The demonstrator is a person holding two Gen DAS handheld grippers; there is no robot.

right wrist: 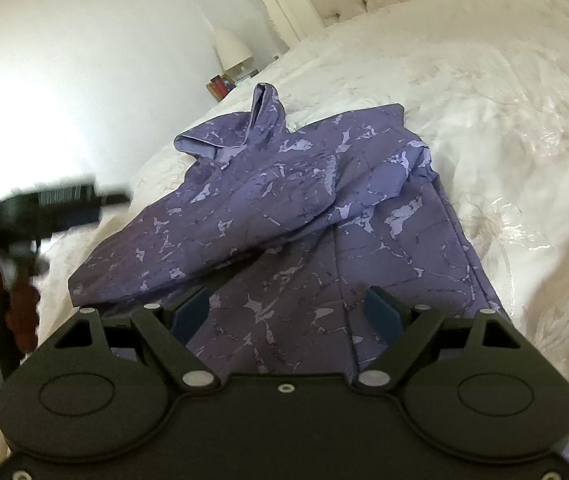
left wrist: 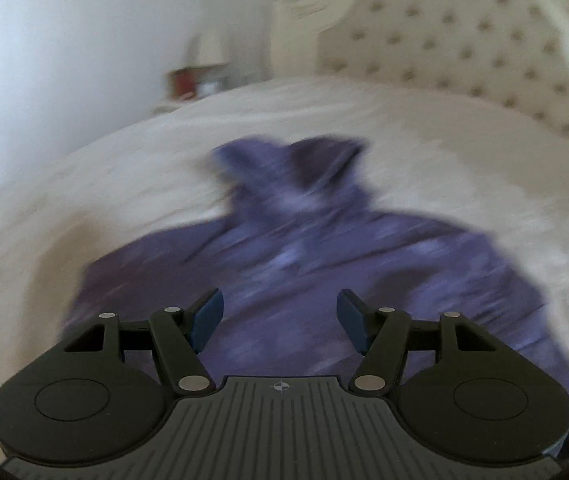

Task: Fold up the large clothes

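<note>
A purple garment with a pale marbled print (right wrist: 284, 200) lies partly folded on a white bedspread (right wrist: 484, 120). One sleeve is laid across the body. It also shows, blurred by motion, in the left wrist view (left wrist: 304, 248). My right gripper (right wrist: 290, 312) is open and empty, just above the garment's near hem. My left gripper (left wrist: 280, 320) is open and empty, above the garment's near part. The left gripper also appears as a dark blurred shape at the left of the right wrist view (right wrist: 56, 200).
A tufted cream headboard (left wrist: 464, 40) stands at the far end of the bed. A nightstand with a white lamp (right wrist: 231, 50) and small items (right wrist: 220, 84) stands beside the bed at the back left. A white wall (left wrist: 64, 40) is on the left.
</note>
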